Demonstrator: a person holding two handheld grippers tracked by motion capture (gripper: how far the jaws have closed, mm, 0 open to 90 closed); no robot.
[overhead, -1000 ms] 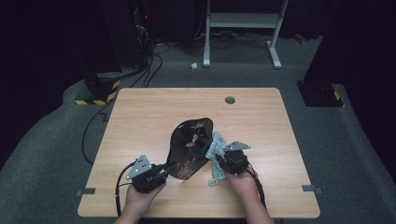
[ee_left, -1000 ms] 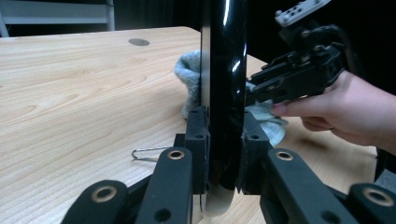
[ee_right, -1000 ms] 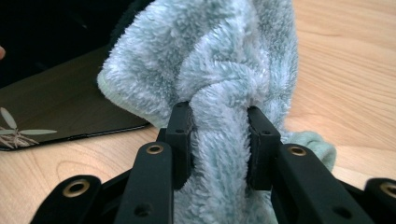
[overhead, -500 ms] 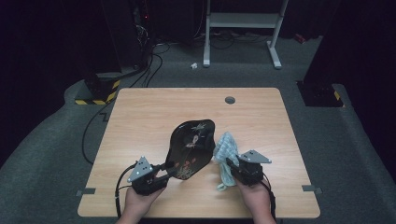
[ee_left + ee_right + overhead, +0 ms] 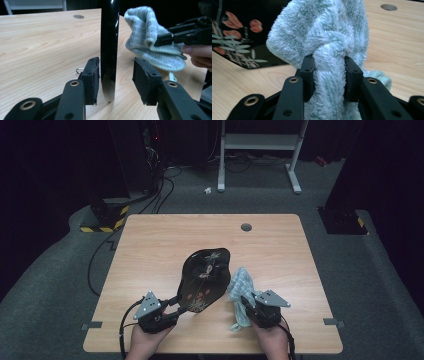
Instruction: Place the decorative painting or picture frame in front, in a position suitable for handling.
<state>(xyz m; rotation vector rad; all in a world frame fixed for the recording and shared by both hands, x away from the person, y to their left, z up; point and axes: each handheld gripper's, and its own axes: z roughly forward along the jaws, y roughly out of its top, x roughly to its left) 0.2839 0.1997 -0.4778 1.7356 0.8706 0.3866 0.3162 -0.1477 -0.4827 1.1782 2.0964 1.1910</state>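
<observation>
Two grippers are at work over the near edge of the wooden table. The left gripper has just been opening its jaws: in the left gripper view the black lacquered dish stands on edge between them, its lower rim on the wood, one pad right beside it and the other well clear, so nothing is clamping it now. A second ago that gripper looked closed on the dish's near end. From above, the dish still leans up on its side, its painted flowers and leaves facing the camera.

The right gripper is clamped on a bunched pale green towel, the pile squeezed between its pads. It has drawn away from the dish toward the right since a second ago, and the towel now hangs just beside the dish's right edge, apparently not touching it.

I'd judge the wiping pass finished for the moment. With the grip let go and the cloth off, the dish is barely supported and could tip flat.
</observation>
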